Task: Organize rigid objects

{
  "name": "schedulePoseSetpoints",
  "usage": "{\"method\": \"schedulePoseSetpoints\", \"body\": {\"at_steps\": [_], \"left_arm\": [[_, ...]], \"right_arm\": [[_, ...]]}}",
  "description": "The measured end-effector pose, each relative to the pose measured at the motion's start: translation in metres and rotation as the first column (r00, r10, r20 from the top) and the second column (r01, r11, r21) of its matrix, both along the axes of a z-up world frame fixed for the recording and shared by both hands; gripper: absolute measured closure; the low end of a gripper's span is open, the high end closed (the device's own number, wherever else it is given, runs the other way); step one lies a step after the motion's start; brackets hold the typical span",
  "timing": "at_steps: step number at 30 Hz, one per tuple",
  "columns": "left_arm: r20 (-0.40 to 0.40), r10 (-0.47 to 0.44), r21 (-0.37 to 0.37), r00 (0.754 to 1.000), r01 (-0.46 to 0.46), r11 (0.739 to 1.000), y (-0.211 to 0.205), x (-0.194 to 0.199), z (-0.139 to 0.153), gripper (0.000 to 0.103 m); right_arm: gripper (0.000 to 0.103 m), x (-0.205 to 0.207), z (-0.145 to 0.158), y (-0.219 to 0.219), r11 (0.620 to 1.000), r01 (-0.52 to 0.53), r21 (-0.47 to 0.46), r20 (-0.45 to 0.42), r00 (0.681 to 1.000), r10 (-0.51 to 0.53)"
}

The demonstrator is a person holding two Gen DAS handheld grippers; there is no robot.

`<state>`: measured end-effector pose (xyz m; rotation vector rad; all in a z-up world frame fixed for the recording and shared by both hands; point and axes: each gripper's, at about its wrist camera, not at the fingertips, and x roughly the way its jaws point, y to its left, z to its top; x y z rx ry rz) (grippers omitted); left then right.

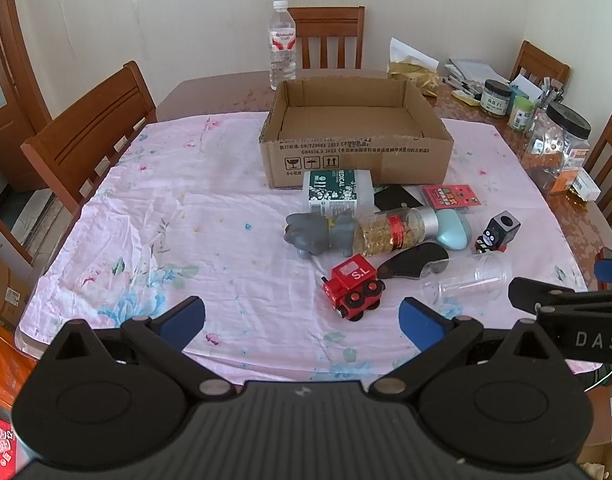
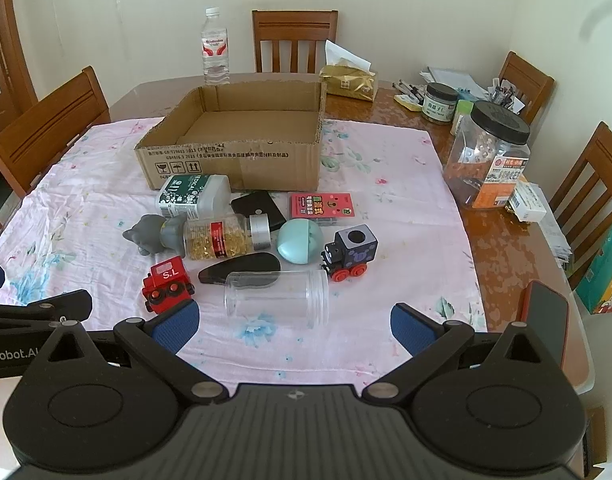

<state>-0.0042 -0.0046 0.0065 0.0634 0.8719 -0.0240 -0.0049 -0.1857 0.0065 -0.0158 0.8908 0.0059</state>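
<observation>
While both grippers are held low over the near edge of the counter [image 2: 501,240], nothing is gripped. Left gripper [image 1: 302,320]: fingers [image 1: 184,316] spread wide, empty, above the pink floral cloth [image 1: 166,220]. Ahead of it, the red toy train [image 1: 353,286] marked "S.L" is seen lying nearest. Behind that, a grey elephant figure [image 1: 309,234] is noted touching a bottle of gold capsules [image 1: 393,230] laid on its side; a white "MEDICAL" bottle [image 1: 337,192] lies just beyond, against the front wall of the open cardboard box [image 1: 357,152]. Toward the right are recorded a black curved object [image 2: 242,270], a clear empty jar [image 2: 278,298] on its side, a mint oval case [image 2: 300,246], a red card pack [image 2: 319,205] and a black toy engine [image 2: 349,254]. Right gripper [image 2: 294,320]: fingers [image 2: 409,330] likewise wide apart, empty, just short of the clear jar.
</observation>
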Motion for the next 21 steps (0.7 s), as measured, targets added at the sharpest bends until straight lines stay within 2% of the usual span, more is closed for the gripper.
{"method": "schedulePoseSetpoints", "body": {"at_steps": [21], "left_arm": [[0.006, 0.002, 0.000, 1.000, -0.002, 1.000, -0.0022, 0.0011, 0.0043, 0.000]], "right_arm": [[0.000, 0.0001, 0.0024, -0.0008, 1.000, -0.006, -0.006, 0.011, 1.000, 0.006]]}}
